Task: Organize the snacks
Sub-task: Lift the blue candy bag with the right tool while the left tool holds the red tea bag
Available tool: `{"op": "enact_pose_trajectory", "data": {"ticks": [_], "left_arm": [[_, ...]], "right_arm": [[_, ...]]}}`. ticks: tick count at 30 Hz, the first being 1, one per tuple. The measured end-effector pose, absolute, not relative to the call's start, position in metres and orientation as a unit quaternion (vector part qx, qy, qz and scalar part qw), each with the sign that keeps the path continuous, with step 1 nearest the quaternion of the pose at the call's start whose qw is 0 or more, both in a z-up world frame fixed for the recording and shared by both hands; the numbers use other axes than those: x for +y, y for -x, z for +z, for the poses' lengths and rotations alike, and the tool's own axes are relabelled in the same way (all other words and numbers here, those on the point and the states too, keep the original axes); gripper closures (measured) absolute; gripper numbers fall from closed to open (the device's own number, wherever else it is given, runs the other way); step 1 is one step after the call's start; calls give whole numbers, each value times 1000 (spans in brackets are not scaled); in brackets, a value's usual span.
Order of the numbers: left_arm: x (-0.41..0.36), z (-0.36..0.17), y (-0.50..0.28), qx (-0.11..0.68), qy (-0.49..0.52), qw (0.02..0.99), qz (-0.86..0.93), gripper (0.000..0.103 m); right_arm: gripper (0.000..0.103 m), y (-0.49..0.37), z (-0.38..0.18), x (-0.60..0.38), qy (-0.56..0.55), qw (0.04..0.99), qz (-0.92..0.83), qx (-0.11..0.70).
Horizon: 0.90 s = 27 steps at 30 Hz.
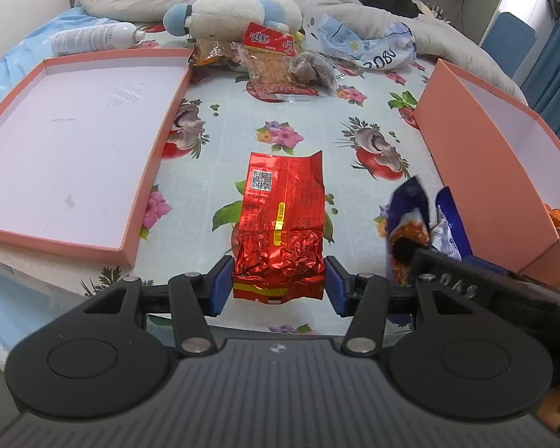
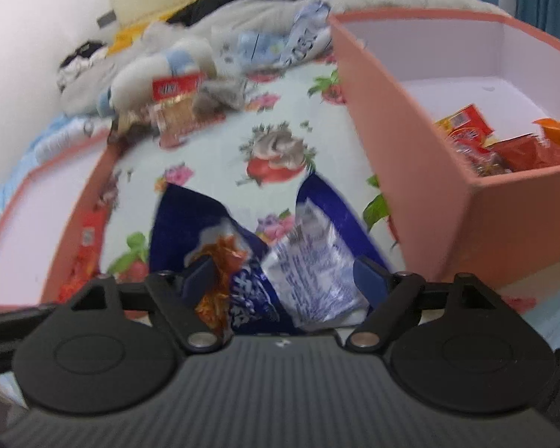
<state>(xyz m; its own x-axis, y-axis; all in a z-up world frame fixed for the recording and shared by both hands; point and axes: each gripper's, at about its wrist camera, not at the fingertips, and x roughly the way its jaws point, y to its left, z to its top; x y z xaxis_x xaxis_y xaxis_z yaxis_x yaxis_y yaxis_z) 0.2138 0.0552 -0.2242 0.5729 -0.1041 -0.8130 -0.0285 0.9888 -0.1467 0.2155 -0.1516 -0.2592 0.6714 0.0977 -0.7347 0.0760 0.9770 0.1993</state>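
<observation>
The likeliest slip here is at the right gripper [image 2: 283,276]: its jaws stand wide, released, with the blue snack bag [image 2: 280,257] lying between them but not pinched, so if the hand lifts now the bag simply stays on the floral sheet [image 1: 302,112], just beside the near wall of the pink box [image 2: 429,194] rather than inside it. That view is smeared, so a hurried close could also catch only a loose corner of crinkly film and let it slide out on the way over the wall. On the other side, the left gripper [image 1: 279,280] has its blue pads [image 1: 220,283] set on either flank of the red foil packet [image 1: 280,231]; I cannot tell whether they actually press it or merely frame it, and slick foil held by one end could droop and slip. Both grippers tilt steeply down toward the bed, the left centred over its packet, the right angled low near the box, where orange and red snacks [image 2: 496,142] already lie. The box lid [image 1: 67,149] lies open to the left, with more packets [image 1: 280,63] waiting beyond.
</observation>
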Motion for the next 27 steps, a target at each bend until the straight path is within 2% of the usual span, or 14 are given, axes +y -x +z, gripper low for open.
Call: {"op": "enact_pose_trajectory", "data": {"ticks": [4,12,14,15,21,23,27], "left_arm": [[58,-223,-213,461,72,884,-17,46],[55,-221,-213,459,68,886,-16,46],[54,-220,-213,458,67,886,-15,46],[53,-219,-213,457,66,887,-14,46],[53,-207,-211,451,60,891,-11,46],[53,-202,-210,448,59,892,-10,46],[53,-187,-209,439,62,896,-8,46]], "right_arm": [[0,-217,-266,-149,-79,910,24,405],[0,-217,-283,-145,-56,905,55,417],[7,-216,-281,-143,-46,906,62,415],[16,-215,-280,-142,-43,907,68,414],[49,-213,-271,-140,-44,905,90,414],[55,-209,-267,-137,-38,905,96,412],[57,-199,-252,-137,-38,909,111,399]]}}
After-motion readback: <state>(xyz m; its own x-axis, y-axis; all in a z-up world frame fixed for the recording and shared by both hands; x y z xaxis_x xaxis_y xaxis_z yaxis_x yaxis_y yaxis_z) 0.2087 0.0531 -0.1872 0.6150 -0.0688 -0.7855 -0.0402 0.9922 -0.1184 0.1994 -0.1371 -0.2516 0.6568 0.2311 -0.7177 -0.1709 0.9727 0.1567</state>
